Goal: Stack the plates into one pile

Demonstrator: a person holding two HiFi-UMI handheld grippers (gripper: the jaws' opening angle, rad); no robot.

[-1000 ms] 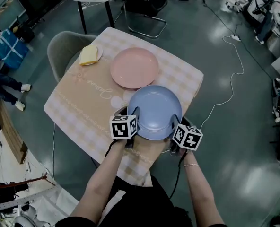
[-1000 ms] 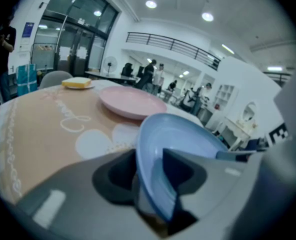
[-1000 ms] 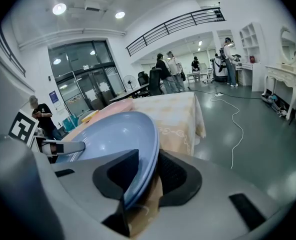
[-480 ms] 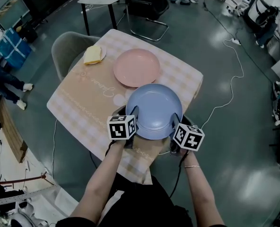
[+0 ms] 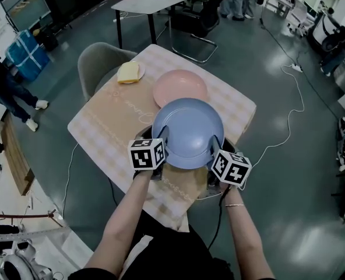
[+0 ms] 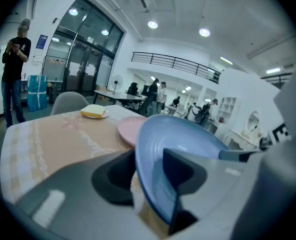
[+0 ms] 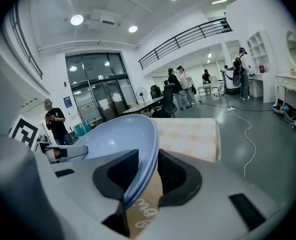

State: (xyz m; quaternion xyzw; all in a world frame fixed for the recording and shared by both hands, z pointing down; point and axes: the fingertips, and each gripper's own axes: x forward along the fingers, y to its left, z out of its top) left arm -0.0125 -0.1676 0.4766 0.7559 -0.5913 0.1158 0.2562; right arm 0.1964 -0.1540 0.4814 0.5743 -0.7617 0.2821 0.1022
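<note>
Your left claw (image 5: 162,140) and right claw (image 5: 214,149) each clamp the blue plate (image 5: 188,127), held near the pink plate (image 5: 180,86); stacking remains.

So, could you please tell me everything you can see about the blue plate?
The blue plate is round, shallow, pale blue and glossy, with a raised rim, and it is empty. The left hand-held gripper clamps its near-left rim and the right hand-held gripper its near-right rim. It looks lifted off the table, roughly level. In the head view its far edge covers the near edge of the pink plate.
</note>
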